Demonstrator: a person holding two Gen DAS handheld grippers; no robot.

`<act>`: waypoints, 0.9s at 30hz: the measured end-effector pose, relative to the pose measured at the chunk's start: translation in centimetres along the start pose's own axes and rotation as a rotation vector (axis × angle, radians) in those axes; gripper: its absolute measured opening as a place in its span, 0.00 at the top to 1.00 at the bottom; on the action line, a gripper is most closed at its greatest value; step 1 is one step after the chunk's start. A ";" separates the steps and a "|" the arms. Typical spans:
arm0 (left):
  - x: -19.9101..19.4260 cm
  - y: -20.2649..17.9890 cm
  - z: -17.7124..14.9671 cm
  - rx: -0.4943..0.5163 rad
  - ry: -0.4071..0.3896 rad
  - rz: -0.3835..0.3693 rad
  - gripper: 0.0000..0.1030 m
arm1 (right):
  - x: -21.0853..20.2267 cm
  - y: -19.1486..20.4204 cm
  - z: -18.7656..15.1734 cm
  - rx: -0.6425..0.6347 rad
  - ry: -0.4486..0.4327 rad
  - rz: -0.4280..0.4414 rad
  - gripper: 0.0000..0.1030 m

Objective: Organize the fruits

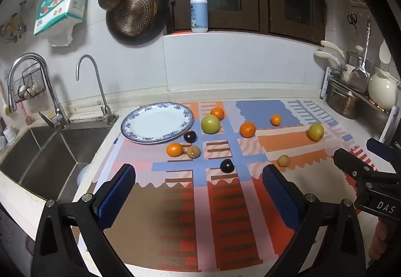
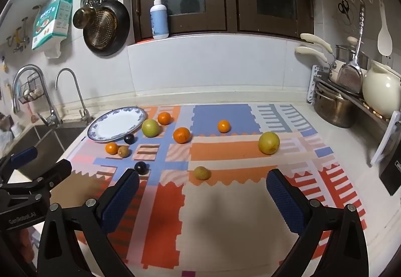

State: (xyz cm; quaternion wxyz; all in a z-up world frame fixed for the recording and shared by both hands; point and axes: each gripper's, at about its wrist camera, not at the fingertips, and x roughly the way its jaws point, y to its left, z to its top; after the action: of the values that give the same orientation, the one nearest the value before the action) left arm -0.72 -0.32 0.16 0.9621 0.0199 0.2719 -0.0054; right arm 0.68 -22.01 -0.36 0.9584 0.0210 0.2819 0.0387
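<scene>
Here the fruits lie scattered over a patterned mat [image 1: 225, 201] on the table, all of them beside the blue-rimmed plate [image 1: 157, 123], which holds nothing. Counted: four oranges, the nearest to the plate's front edge [image 1: 174, 149]; two large green-yellow round fruits [image 1: 210, 124] [image 1: 316, 132]; two dark plums [image 1: 189, 136] [image 1: 227, 166]; two small brownish-yellow fruits [image 1: 193, 151] [image 1: 283, 160]. That makes ten. The left gripper [image 1: 199, 191] and the right gripper [image 2: 203, 195] hover above the mat's near part, fingers spread wide, released, grasping nothing.
</scene>
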 end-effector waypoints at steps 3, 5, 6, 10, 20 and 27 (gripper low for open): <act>-0.1 0.1 0.5 0.002 -0.005 0.001 0.00 | 0.2 -0.1 -0.2 -0.003 0.002 0.000 0.00; -0.1 0.2 0.6 0.005 -0.004 0.000 0.00 | 0.4 -0.2 -0.3 -0.004 0.002 0.002 0.00; -0.1 0.2 0.7 0.006 -0.004 0.000 0.00 | -0.4 0.1 0.2 -0.001 -0.005 0.006 0.01; -0.2 0.3 0.7 0.004 -0.008 -0.002 0.00 | -0.9 0.1 0.6 0.005 -0.016 0.019 0.00; -0.2 0.3 0.6 0.003 -0.009 -0.001 0.00 | -0.5 0.2 0.2 -0.001 -0.023 0.021 0.01; -0.1 0.3 0.6 0.003 -0.008 -0.002 0.00 | -0.4 0.3 0.2 -0.002 -0.023 0.019 0.01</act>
State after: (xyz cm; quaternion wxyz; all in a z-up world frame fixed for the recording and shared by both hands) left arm -0.51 -0.06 0.74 0.9631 0.0213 0.2682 -0.0072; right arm 0.42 -21.79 0.09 0.9612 0.0233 0.2706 0.0480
